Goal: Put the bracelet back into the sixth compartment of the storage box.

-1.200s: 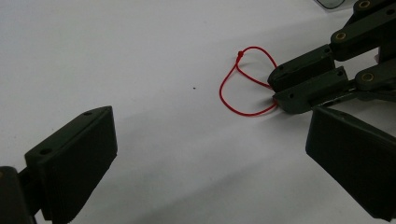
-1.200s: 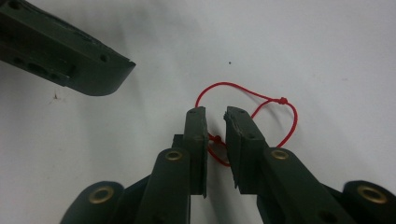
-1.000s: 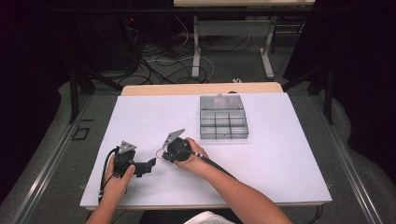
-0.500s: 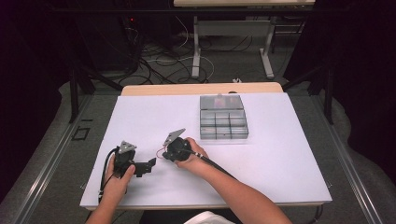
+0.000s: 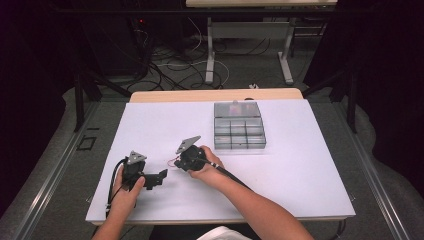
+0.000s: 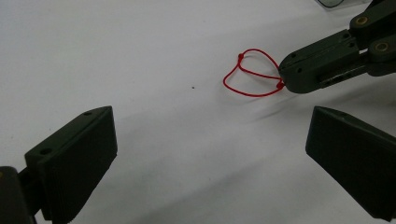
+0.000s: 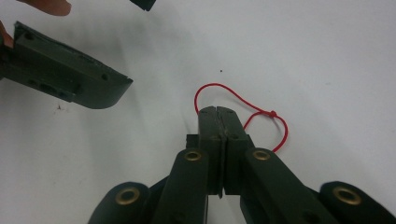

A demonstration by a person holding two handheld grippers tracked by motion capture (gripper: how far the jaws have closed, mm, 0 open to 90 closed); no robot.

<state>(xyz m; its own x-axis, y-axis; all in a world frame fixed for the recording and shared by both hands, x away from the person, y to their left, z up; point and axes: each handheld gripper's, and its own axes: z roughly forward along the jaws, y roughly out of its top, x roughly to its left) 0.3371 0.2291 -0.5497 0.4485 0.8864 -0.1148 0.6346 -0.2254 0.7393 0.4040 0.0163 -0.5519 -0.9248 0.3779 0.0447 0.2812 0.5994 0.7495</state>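
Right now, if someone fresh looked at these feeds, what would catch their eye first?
The red string loop on the white table, near its front left, stands out: the right gripper has its jaws shut on it. The left gripper faces it with its jaws wide open, apart from the string. Farther back, right of centre, sits a clear compartment box with small pink things in its back row.

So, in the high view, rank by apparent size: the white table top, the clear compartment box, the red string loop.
1. white table top
2. clear compartment box
3. red string loop, a thin trace at the right gripper
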